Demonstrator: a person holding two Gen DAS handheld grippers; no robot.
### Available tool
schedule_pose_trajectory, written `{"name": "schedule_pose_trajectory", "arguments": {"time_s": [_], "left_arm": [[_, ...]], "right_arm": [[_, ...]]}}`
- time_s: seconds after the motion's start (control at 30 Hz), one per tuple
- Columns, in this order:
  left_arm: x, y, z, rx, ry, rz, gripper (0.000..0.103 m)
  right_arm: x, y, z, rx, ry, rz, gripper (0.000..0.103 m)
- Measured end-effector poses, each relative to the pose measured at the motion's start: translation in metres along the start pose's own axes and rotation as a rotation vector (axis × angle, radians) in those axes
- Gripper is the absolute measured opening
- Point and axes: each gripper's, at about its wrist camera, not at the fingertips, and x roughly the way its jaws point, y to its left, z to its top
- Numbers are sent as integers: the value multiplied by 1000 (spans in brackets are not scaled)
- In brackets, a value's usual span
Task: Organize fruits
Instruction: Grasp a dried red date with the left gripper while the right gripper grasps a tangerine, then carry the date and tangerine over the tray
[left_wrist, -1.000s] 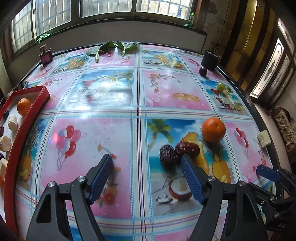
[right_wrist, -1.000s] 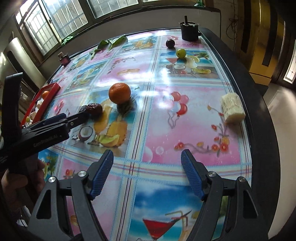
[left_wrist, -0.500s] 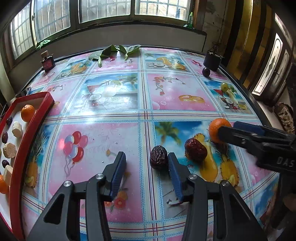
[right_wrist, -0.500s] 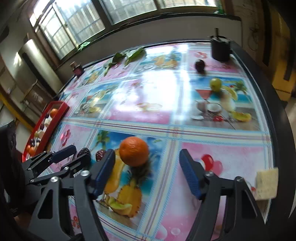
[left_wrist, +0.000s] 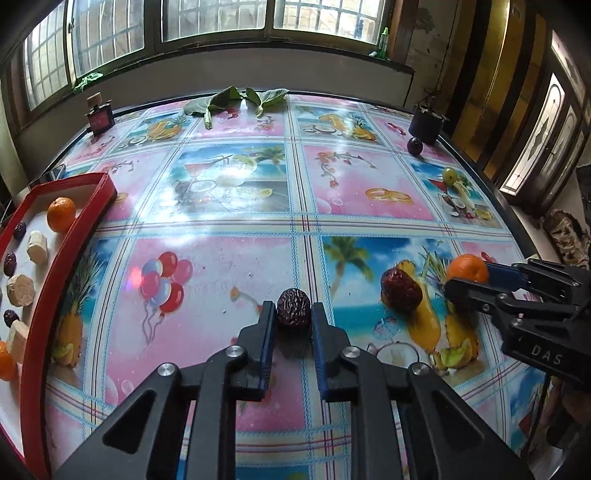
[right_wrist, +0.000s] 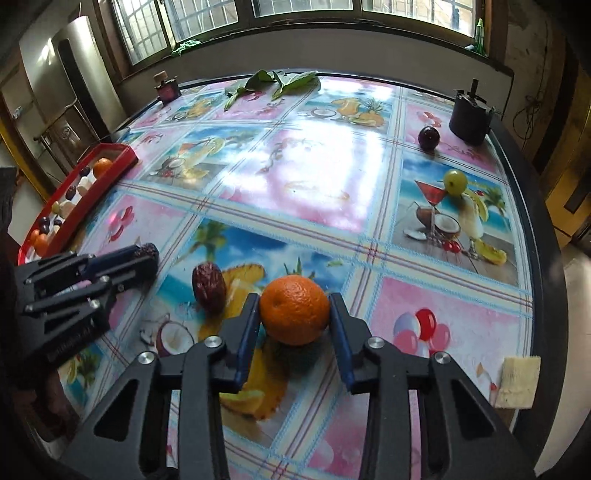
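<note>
Left hand-held gripper (left_wrist: 293, 314) is pinched onto a dark brown wrinkled dried date (left_wrist: 294, 307), its blue pads pressed against both sides of the fruit, which sits on the counter (left_wrist: 236, 206) with its glossy tablecloth of printed fruit and cocktail pictures, toward the near edge. White letters "DAS" show on the black body of the right hand-held gripper (right_wrist: 293, 308) where it enters the left wrist view from the right. That right hand-held gripper has its jaws closing around a round orange mandarin (right_wrist: 294, 309); the left blue pad touches the peel, and the right pad sits right at its other side, though whether it presses cannot be told. The mandarin rests on the counter near the near edge, over a printed pineapple. Just beside it, toward the left gripper, lies a second reddish-brown dried date (right_wrist: 208, 285), free of both tools. A red-rimmed tray (left_wrist: 66, 254) at the left edge holds another mandarin, dark dates and pale chunks. A dark plum (right_wrist: 429, 137) and a green grape (right_wrist: 455, 182) lie toward the far right corner, and a pale cut block (right_wrist: 517, 380) sits at the right edge.
</note>
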Motion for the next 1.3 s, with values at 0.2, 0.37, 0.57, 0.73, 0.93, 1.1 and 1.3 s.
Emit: {"name": "schedule_pose_trajectory", "arguments": {"time_s": [0.2,0.37,0.57,0.73,0.93,1.1,1.3], "left_arm": [[-15,5,-17,-14,11,-14,18],[-32,15,-36,-34,11,-55,18],[-52,26,-62,-7,9,-72,18],[-65,35,-78,27,15,-74,18],[-82,50,-87,29,3,-88,18],[-98,65,-90,26,-22,-97,18],[-111,85,-88,12,-43,-99,18]], "right_arm": [[-24,-4,-23,58,-30,29,39],[-43,5,-43,55,-44,21,39],[-55,19,-69,92,-41,22,39],[-57,41,-81,88,-25,9,39],[-55,72,-79,81,-15,6,39],[-52,101,-70,52,-10,10,39],[-48,138,-57,4,-12,20,39]]}}
